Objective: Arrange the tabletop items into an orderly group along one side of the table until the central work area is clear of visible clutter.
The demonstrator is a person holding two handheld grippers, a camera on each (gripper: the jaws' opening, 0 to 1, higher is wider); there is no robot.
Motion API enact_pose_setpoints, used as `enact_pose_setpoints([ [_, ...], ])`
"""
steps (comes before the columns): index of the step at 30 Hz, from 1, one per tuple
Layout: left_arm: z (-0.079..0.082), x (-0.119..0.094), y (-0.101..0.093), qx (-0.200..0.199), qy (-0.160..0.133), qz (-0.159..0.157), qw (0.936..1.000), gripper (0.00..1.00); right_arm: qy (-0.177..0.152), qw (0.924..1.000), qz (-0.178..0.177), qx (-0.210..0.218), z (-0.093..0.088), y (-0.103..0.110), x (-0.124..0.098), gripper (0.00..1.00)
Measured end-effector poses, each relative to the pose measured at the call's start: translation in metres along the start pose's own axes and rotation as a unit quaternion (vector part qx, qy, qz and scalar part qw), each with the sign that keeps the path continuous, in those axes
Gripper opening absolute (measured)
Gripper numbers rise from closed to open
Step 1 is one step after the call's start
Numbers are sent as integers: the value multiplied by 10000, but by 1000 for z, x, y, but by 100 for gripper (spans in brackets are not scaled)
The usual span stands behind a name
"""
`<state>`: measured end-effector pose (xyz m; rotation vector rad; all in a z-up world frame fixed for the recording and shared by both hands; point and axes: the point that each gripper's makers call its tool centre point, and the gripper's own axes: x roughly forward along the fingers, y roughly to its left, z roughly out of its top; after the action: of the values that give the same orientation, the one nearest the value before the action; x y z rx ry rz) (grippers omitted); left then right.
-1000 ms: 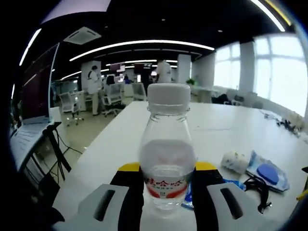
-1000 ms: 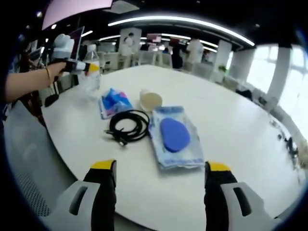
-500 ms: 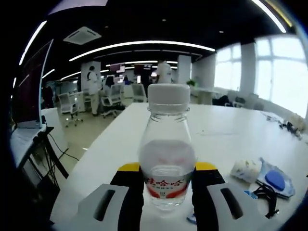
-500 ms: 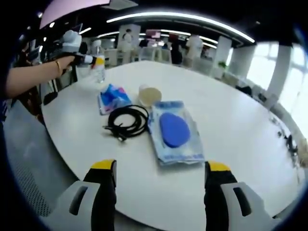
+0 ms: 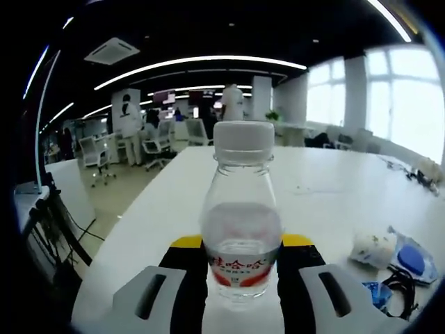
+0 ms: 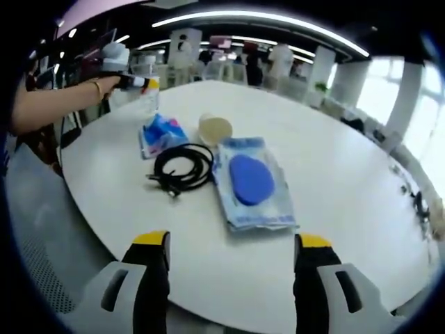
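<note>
Left gripper (image 5: 240,254) pinched a water bottle (image 5: 240,223) upright, right gripper (image 6: 229,254) spread wide over the table (image 6: 334,174), black cable (image 6: 182,167) beside blue packet (image 6: 250,182).

Bottle (image 5: 240,229) base behind jaws

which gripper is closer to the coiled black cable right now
Right. The right gripper hangs open at the table edge with the black cable just ahead; the left gripper holds the water bottle farther off.
</note>
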<state>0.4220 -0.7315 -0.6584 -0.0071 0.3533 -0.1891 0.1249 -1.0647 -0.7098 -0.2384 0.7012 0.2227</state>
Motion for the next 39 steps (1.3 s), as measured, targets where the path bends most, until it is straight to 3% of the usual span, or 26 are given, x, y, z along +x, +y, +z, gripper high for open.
enact_pose_setpoints([
  [10, 5, 26, 4, -31, -75, 36, 10000, 36, 69, 10000, -9, 30, -2, -1, 1, 69],
  [23, -3, 53, 4, -37, -90, -15, 10000, 36, 154, 9999, -36, 28, -6, -2, 2, 68],
  [39, -8, 59, 4, 83, -202, 22, 9998, 37, 305, 9995, -41, -42, -12, -2, 3, 66],
])
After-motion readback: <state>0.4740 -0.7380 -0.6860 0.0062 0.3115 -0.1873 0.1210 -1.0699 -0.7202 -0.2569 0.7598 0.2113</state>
